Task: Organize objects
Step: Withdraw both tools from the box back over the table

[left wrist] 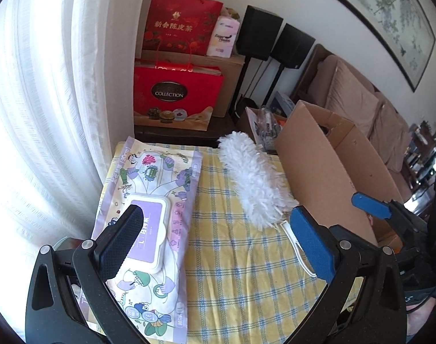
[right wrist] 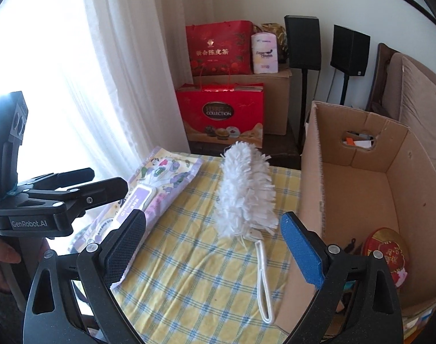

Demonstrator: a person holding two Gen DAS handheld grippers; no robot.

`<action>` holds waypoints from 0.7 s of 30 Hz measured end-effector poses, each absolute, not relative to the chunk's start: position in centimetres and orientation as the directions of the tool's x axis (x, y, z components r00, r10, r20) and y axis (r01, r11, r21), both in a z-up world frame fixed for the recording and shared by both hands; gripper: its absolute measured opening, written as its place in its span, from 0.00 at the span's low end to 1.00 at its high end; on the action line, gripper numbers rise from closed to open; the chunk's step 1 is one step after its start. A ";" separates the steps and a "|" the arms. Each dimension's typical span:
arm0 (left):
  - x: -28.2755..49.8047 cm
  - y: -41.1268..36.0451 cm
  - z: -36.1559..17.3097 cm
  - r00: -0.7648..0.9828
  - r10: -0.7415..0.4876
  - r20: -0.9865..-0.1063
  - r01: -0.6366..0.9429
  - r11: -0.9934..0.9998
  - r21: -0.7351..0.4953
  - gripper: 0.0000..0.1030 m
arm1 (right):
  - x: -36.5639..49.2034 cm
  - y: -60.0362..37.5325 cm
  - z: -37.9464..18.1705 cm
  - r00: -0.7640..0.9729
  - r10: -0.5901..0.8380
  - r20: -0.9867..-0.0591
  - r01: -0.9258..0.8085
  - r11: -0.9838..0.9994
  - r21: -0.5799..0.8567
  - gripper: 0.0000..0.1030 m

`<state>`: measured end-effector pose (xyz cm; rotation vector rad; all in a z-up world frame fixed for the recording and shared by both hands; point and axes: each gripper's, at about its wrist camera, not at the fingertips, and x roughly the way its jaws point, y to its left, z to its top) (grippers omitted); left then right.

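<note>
A wet-wipes pack [left wrist: 149, 200] with a purple lid lies on the left of the yellow checked cloth [left wrist: 232, 258]. A white fluffy duster [left wrist: 252, 177] lies on the right, its loop handle toward me. My left gripper [left wrist: 218, 240] hovers open over the cloth, its black pad above the pack's lid and nothing held. In the right wrist view the pack [right wrist: 160, 189] and duster [right wrist: 243, 195] lie ahead of my open right gripper [right wrist: 215, 249], which straddles the duster's handle [right wrist: 263, 281] from above. The left gripper [right wrist: 107, 179] shows at the left, held by a hand.
An open cardboard box [right wrist: 361, 189] stands against the cloth's right side, with a red tin [right wrist: 387, 252] inside. Behind are red gift bags [right wrist: 220, 114], two black speakers [right wrist: 303, 43] on stands and a brown sofa [left wrist: 361, 106]. A white curtain [left wrist: 46, 114] hangs at the left.
</note>
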<state>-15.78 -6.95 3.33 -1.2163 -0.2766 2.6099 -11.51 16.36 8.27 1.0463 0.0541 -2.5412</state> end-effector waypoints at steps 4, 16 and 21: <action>-16.2 -7.8 2.5 -0.617 0.304 -0.726 -0.129 -0.949 -0.287 0.99 | -12.2 15.1 6.9 -0.634 -0.326 -0.701 0.377 -0.922 0.089 0.90; -18.5 -8.2 -0.3 -0.594 0.314 -0.741 -0.096 -0.942 -0.322 0.99 | -14.8 13.7 3.3 -0.600 -0.297 -0.743 0.347 -0.933 0.093 0.87; -19.3 -7.7 -1.2 -0.578 0.329 -0.746 -0.104 -0.937 -0.333 0.99 | -16.1 13.6 1.5 -0.591 -0.271 -0.760 0.326 -0.942 0.082 0.83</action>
